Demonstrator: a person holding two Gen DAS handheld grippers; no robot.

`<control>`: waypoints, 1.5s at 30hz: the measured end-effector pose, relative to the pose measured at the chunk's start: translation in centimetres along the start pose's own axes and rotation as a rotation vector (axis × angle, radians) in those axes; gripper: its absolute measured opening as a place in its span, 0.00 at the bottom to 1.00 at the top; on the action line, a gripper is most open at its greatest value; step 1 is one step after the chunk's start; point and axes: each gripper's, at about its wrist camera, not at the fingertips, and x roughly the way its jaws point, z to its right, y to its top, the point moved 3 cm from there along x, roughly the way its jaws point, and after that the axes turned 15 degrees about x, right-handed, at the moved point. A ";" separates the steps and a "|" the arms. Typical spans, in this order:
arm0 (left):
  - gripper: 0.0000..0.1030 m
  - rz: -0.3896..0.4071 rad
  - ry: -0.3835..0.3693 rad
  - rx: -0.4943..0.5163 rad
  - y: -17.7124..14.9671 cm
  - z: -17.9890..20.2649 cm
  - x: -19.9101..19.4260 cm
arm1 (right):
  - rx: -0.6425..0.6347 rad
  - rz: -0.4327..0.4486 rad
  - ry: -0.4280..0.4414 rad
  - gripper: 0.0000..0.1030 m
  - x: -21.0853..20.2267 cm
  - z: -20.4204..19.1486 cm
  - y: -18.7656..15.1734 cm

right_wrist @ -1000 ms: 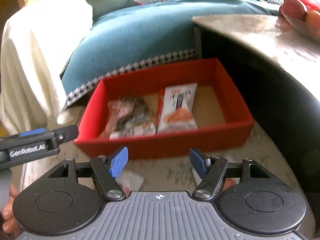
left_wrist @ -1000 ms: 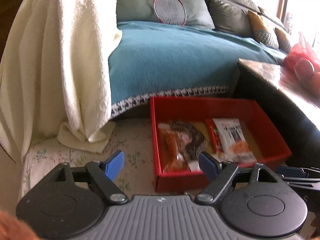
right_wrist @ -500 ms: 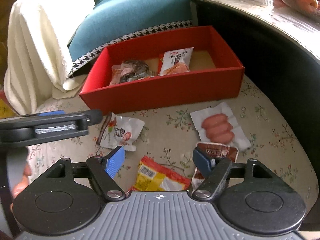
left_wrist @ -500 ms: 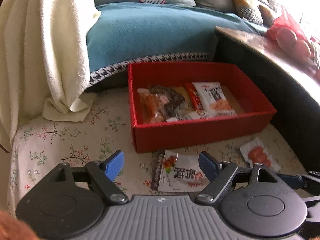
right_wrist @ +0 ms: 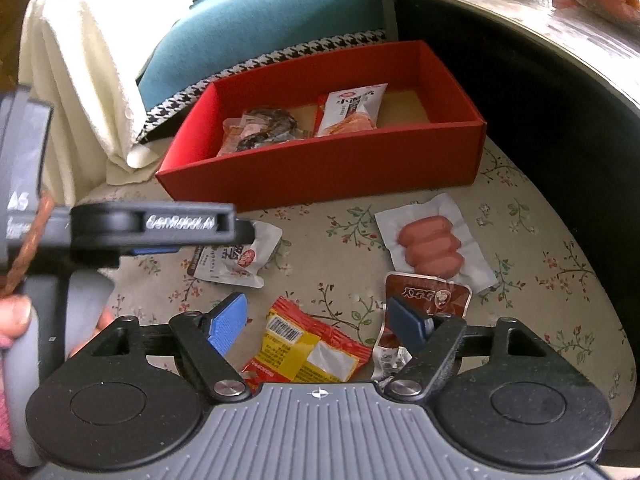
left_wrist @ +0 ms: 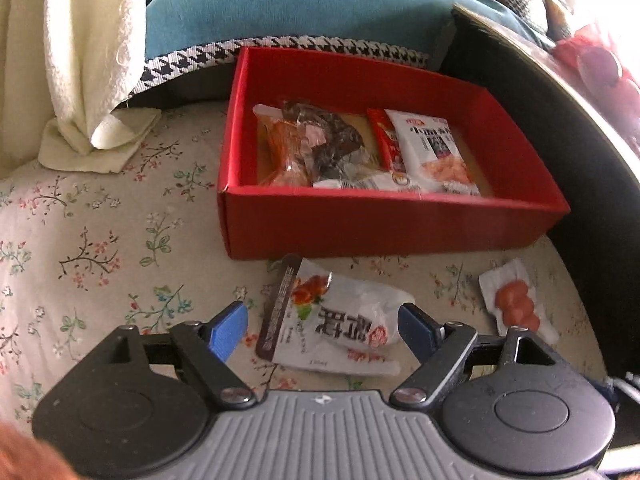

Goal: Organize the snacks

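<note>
Currently pick-up step: left gripper [left_wrist: 320, 326] open, straddling white packet [left_wrist: 332, 320], pads clear. Right gripper [right_wrist: 318, 320] opening over yellow packet [right_wrist: 308, 350], nothing gripped. Next: lower, close, carry to red box [left_wrist: 384, 224].

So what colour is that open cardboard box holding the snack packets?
Red cardboard box, clearest in the right wrist view.

"GenRobot.AI" on left gripper [right_wrist: 168, 228] side; snack packet print unreadable.

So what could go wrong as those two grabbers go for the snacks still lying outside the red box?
The white packet lies flat and crinkly between the left gripper's open fingers, so it could slip out. The right gripper, fingers opening, hovers where the red-yellow packet and brown packet crowd together; it might catch both.
</note>
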 end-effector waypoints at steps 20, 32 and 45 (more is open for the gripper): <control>0.80 -0.055 0.108 0.127 -0.2 1.1 2.4 | -0.011 -0.001 0.029 0.83 0.0 0.0 0.7; 0.69 -0.114 -0.012 0.233 -3.9 -0.2 -2.2 | -0.005 0.001 0.043 0.83 -0.6 0.1 0.7; 0.73 -0.079 -0.032 1.052 -5.3 5.0 -3.6 | -0.007 -0.027 0.017 0.84 0.1 0.6 0.6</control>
